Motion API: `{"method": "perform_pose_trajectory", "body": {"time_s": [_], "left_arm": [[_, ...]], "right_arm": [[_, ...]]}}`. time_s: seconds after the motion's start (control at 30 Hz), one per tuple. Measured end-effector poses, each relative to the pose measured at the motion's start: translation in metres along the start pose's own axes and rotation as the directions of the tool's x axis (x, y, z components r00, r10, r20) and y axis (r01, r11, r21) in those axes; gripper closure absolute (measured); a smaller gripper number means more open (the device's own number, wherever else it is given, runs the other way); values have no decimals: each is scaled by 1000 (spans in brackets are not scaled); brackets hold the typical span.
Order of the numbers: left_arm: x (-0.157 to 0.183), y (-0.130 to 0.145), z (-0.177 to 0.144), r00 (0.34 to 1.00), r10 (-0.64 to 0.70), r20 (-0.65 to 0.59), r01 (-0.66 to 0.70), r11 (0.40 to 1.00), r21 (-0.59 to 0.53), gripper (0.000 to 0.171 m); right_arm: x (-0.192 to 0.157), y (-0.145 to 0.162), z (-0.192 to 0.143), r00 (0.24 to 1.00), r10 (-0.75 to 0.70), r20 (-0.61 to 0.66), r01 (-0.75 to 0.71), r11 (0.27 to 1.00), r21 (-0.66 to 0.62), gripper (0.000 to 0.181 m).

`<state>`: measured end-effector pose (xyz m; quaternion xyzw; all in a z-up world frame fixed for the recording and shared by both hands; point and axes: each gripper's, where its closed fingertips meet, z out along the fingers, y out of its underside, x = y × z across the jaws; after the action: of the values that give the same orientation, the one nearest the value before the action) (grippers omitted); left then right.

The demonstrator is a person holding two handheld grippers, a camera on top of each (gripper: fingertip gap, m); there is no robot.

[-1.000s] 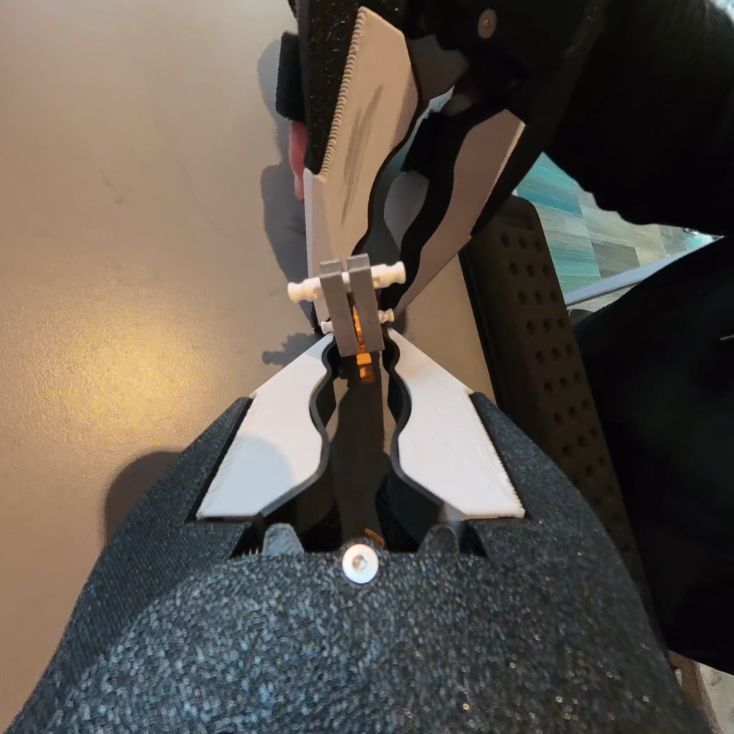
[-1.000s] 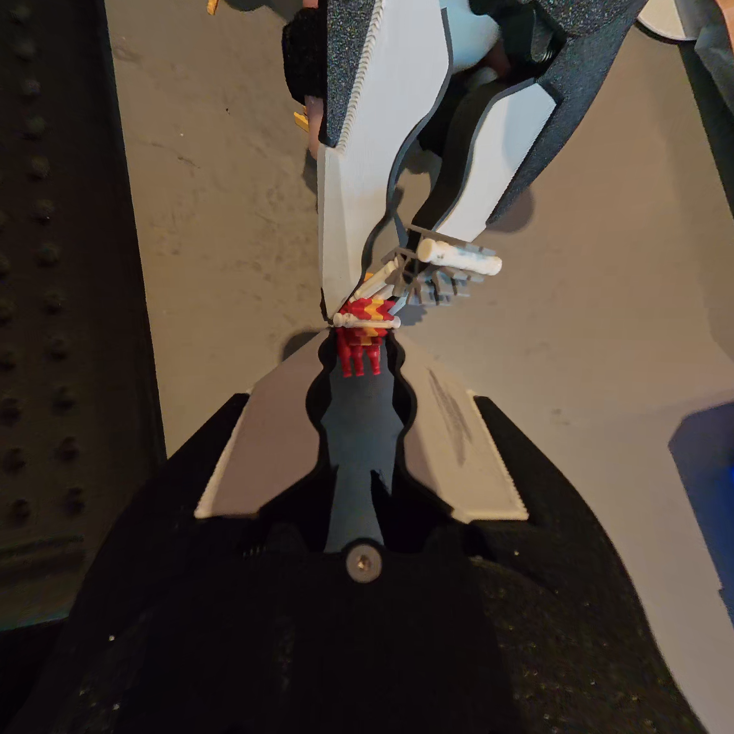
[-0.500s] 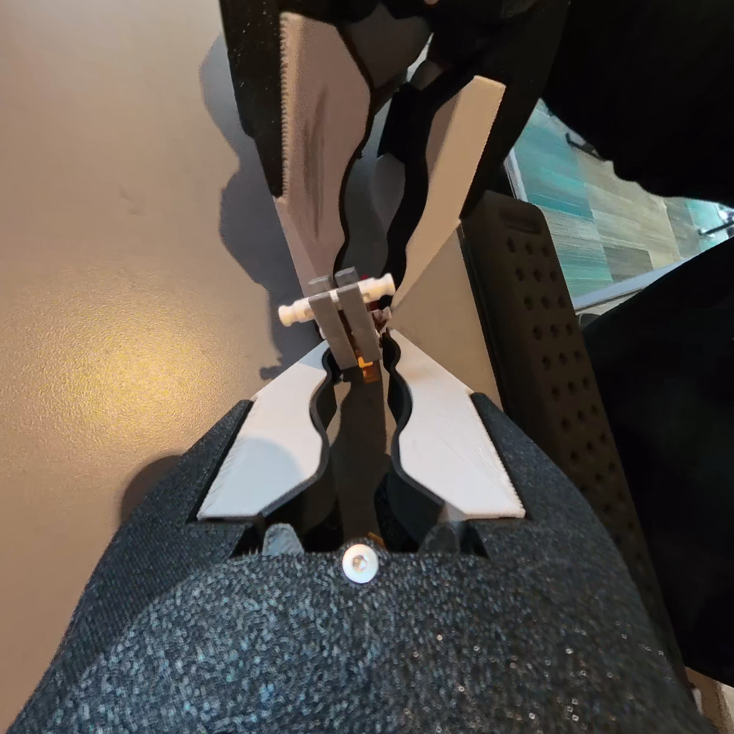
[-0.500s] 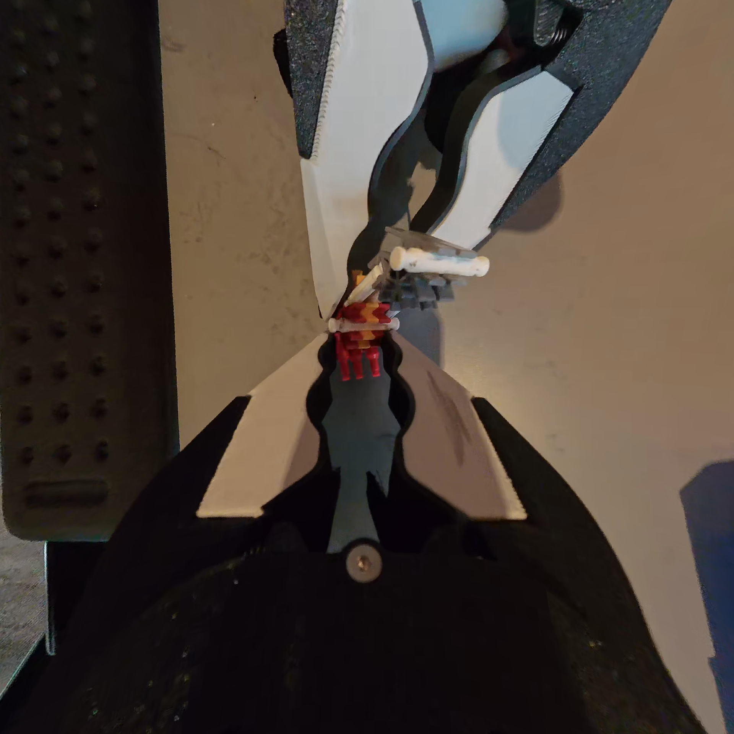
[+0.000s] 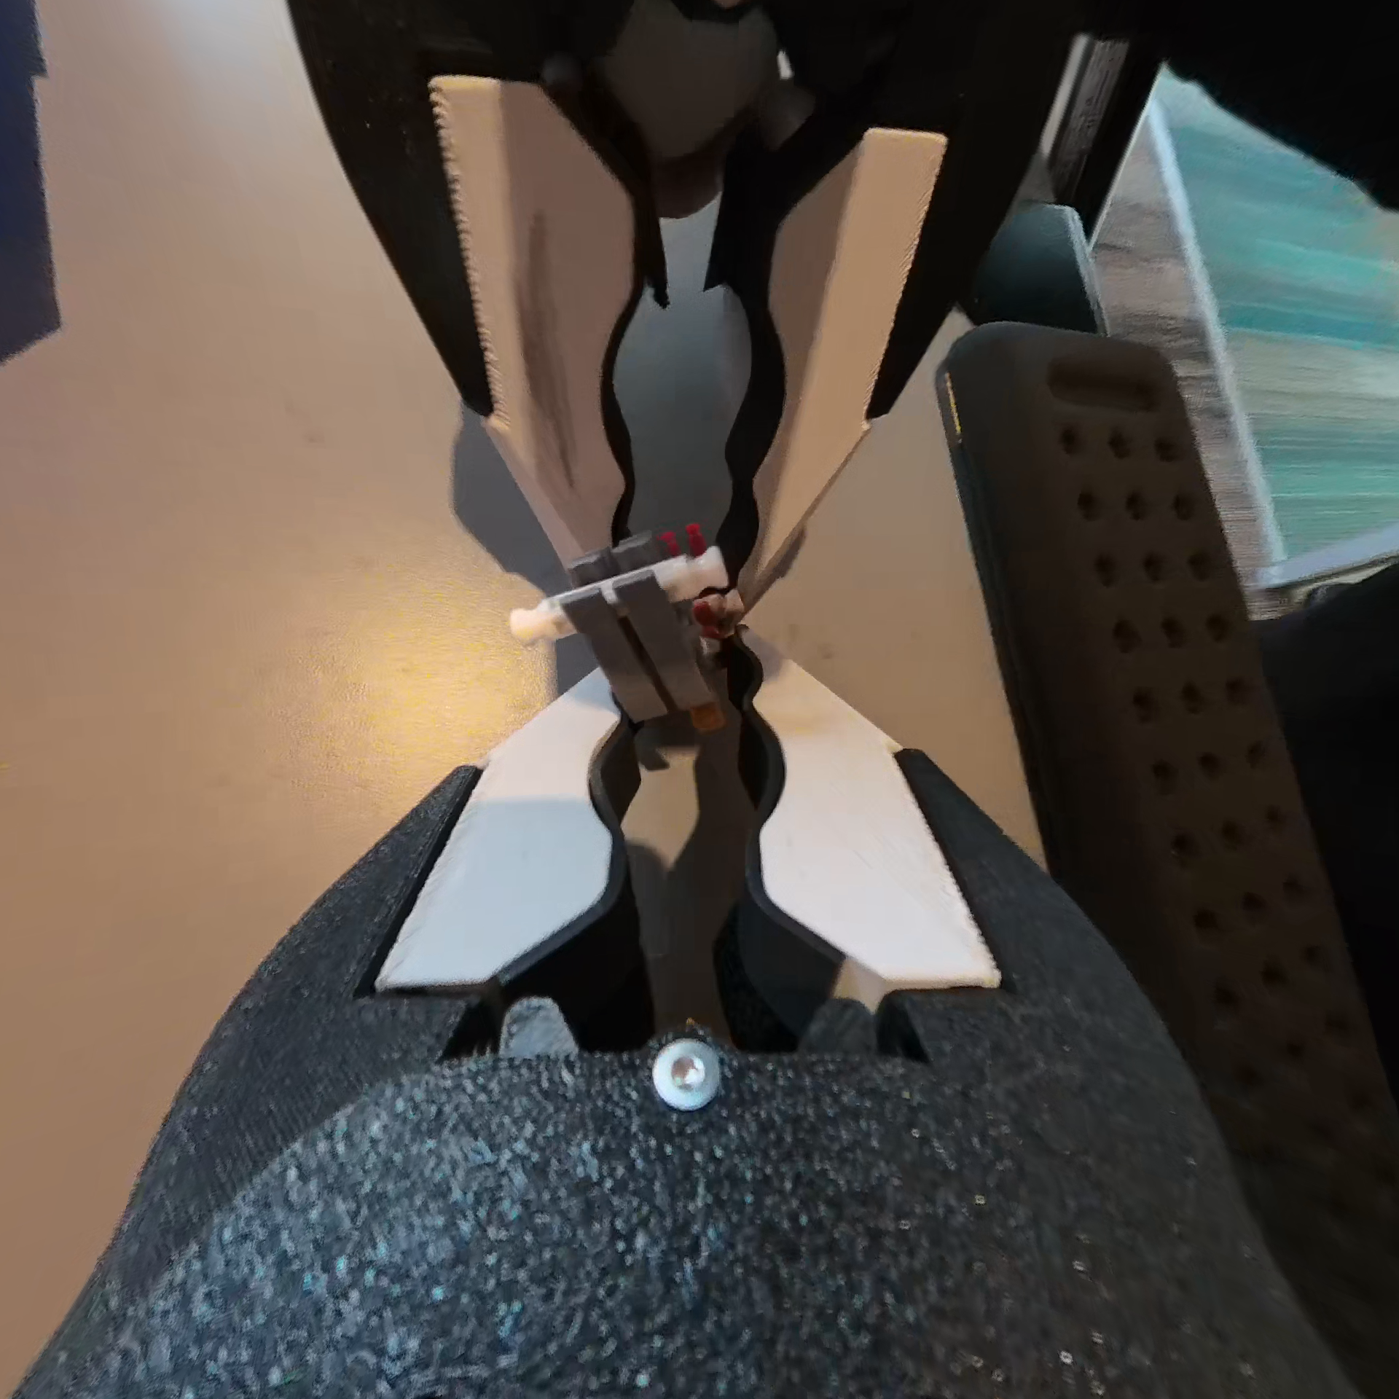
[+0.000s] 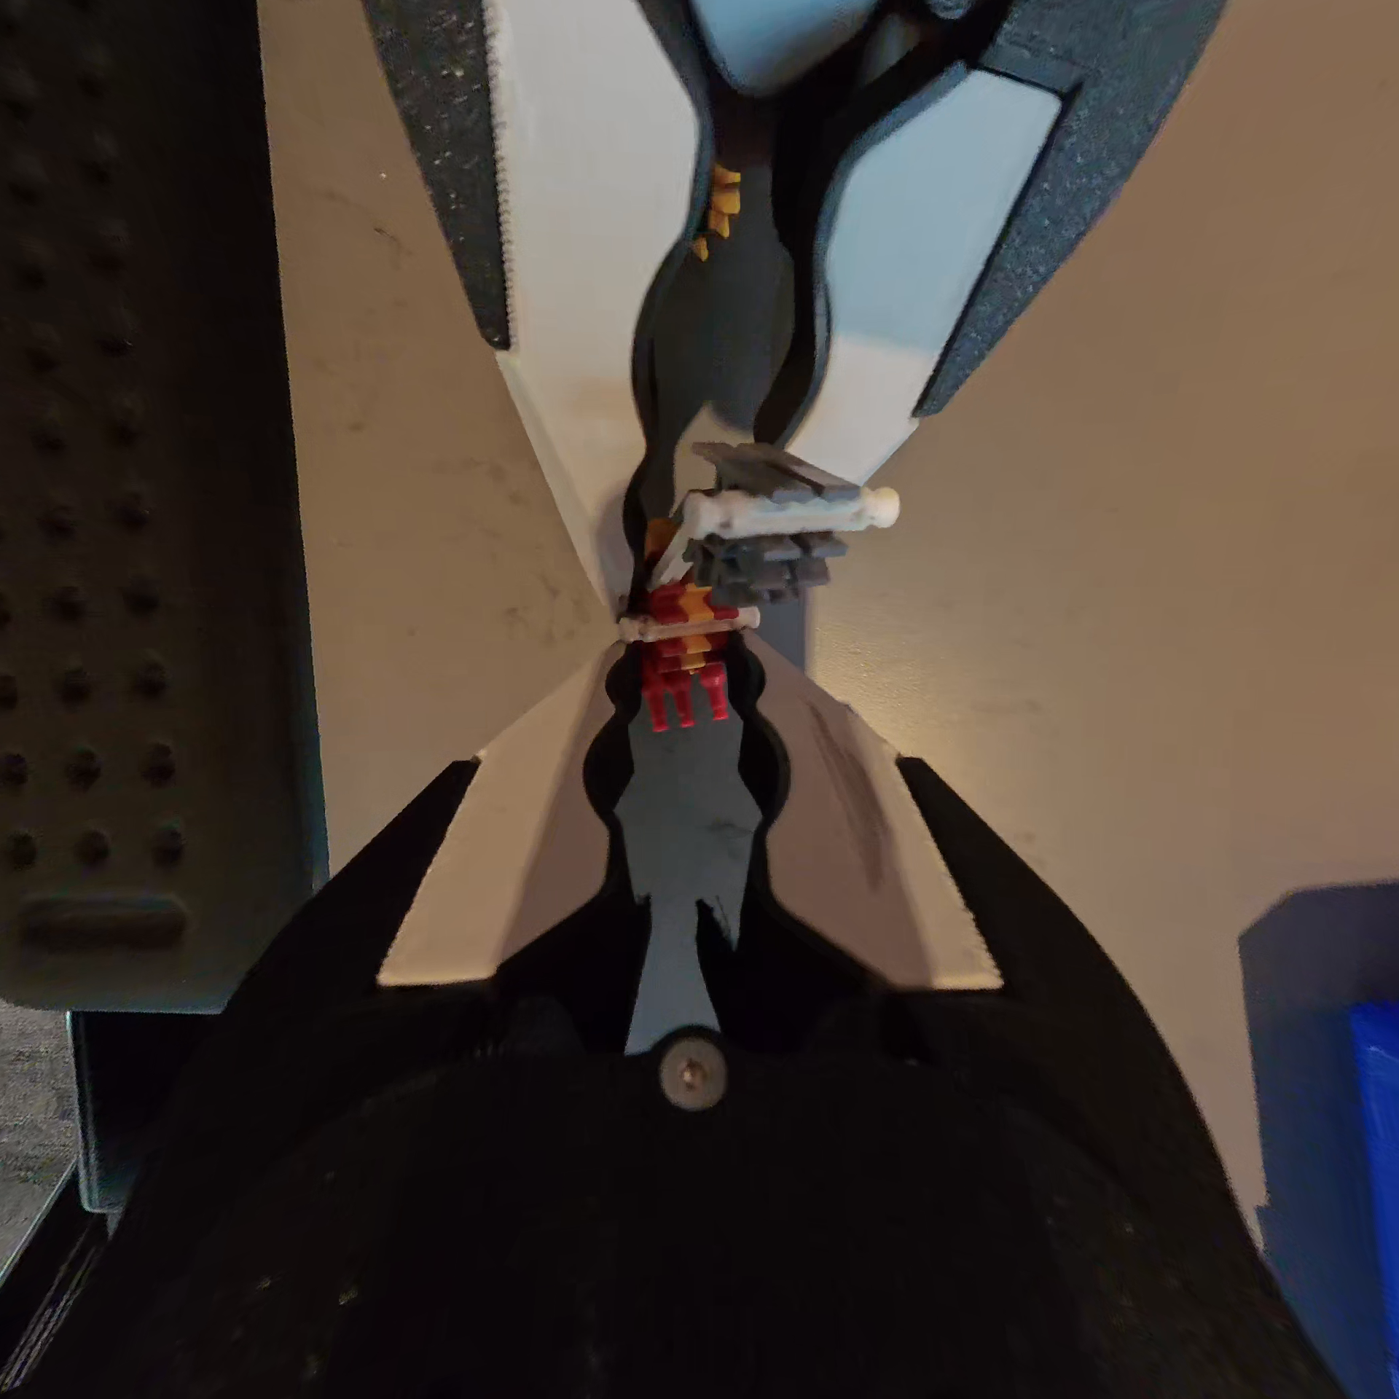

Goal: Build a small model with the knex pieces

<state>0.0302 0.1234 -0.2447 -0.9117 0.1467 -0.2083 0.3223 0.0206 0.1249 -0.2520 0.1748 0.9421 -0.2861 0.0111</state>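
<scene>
Both claws met tip to tip above the tan tabletop. My left gripper was clamped on two grey beams crossed by one white pin, with an orange piece half hidden beneath. My right gripper was clamped on a red-and-yellow brick stack joined to the same small model; three red prongs showed between its fingers. One black perforated pad lay beside the table, its far end cut off. One blue object was cropped at the right view's edge. A grey toothed cluster was blurred, its parts uncountable. I could read no writing anywhere.
</scene>
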Motion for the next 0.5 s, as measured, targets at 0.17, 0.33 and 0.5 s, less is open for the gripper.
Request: {"method": "perform_pose_trajectory", "body": {"time_s": [0.17,0.33,0.5], "left_arm": [[-3,1,2,980,145,135,-136,988,-73,155],[-5,3,1,951,234,201,-212,969,-124,153],[-3,4,1,984,142,105,-138,990,-40,155]], "right_arm": [[0,0,0,1000,1,-8,-1,1000,14,162],[0,0,0,999,-24,-24,23,999,-36,161],[-1,1,0,990,-35,-134,32,999,-27,156]]}}
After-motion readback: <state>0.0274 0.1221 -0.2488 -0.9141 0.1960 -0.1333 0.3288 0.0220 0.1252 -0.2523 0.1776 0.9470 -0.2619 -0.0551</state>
